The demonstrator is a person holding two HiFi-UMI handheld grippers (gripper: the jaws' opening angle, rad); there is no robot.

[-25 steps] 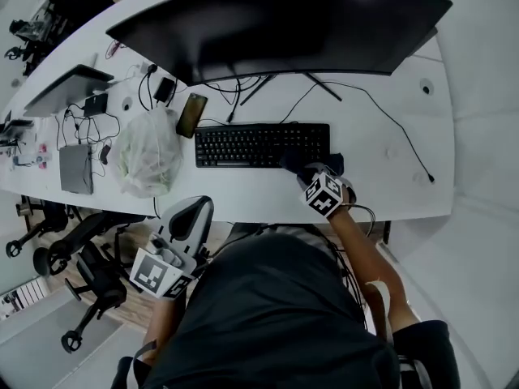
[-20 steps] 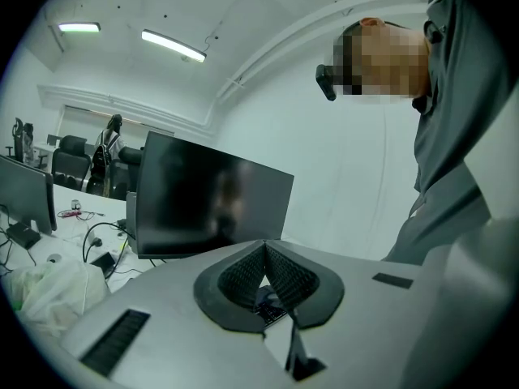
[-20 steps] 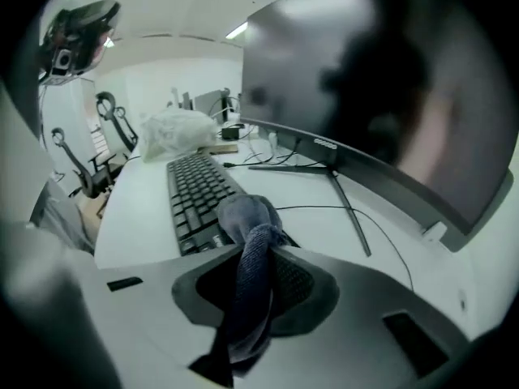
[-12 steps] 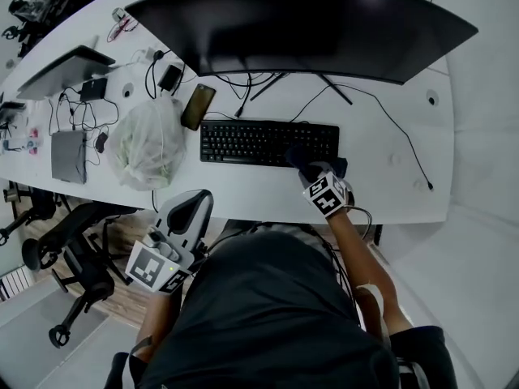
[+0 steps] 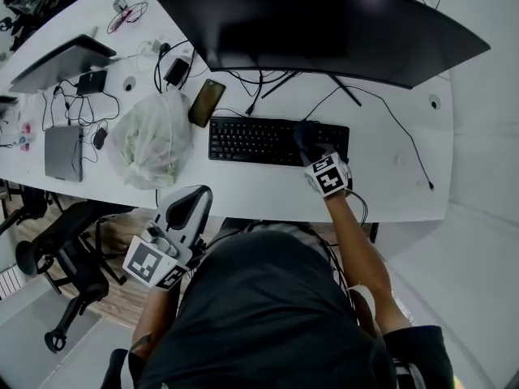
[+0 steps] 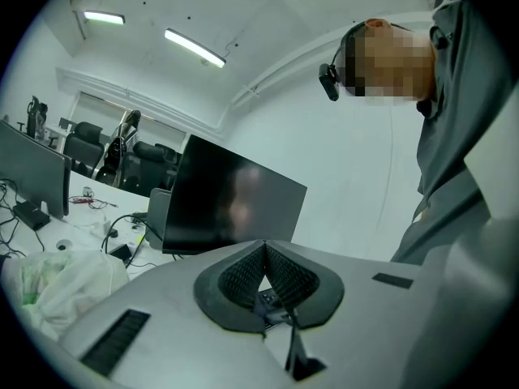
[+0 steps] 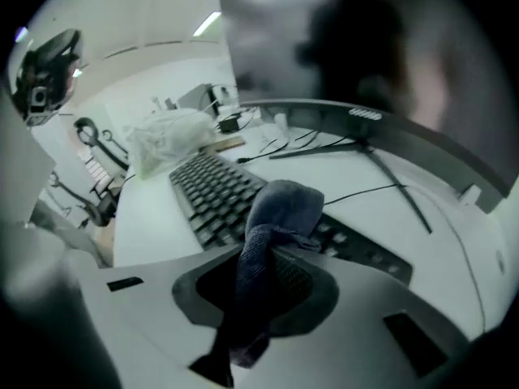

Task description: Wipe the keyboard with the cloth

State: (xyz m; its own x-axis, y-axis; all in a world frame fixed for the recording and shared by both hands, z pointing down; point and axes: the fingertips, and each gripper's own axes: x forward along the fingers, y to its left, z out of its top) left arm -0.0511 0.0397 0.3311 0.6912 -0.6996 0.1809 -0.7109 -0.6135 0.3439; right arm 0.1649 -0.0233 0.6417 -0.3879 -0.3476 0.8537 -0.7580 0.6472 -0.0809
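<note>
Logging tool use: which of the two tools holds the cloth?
The right tool: its jaws pinch the dark blue cloth on the keyboard; the left tool is shut and empty.

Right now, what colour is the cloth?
Dark blue; the cloth shows best in the right gripper view.

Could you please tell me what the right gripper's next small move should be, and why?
Probably drag the cloth leftward along the keyboard. The right gripper is shut on the cloth, which rests on the keyboard's right part, while the keys to its left lie uncovered.
</note>
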